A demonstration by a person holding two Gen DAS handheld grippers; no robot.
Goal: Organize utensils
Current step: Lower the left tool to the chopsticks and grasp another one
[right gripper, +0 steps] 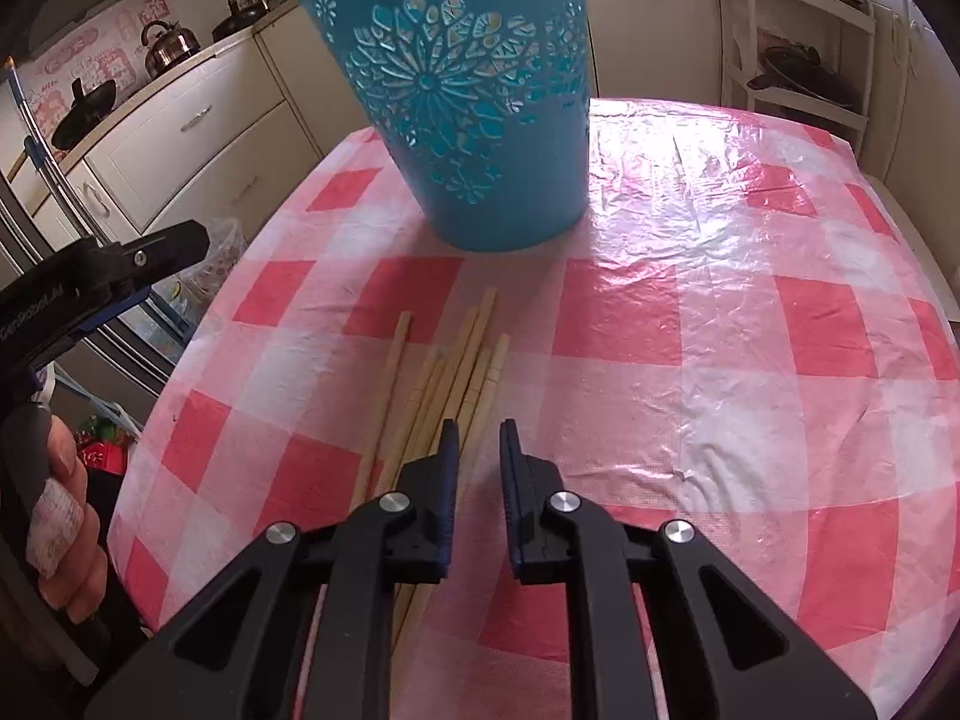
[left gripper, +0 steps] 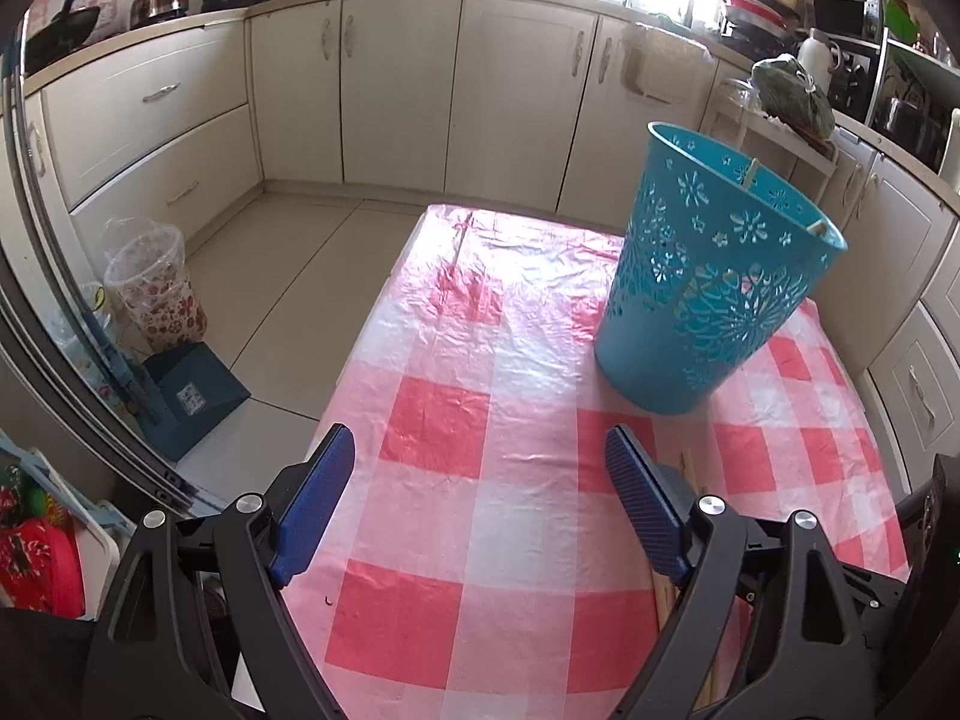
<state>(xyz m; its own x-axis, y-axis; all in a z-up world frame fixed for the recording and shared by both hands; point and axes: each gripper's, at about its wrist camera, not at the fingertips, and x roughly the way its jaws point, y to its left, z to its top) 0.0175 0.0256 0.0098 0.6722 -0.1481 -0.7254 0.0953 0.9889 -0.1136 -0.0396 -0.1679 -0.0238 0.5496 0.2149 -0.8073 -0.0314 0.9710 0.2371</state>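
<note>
Chopsticks on table, blue basket ahead, both claws empty.

Left wrist: left gripper (left gripper: 474, 468) wide open; chopsticks (left gripper: 690, 468) lie at its right finger. Right wrist: right gripper (right gripper: 480, 438) narrow gap, empty; chopsticks (right gripper: 444, 372) just ahead-left, long axis toward basket (right gripper: 480, 120). Right is nearer.
</note>
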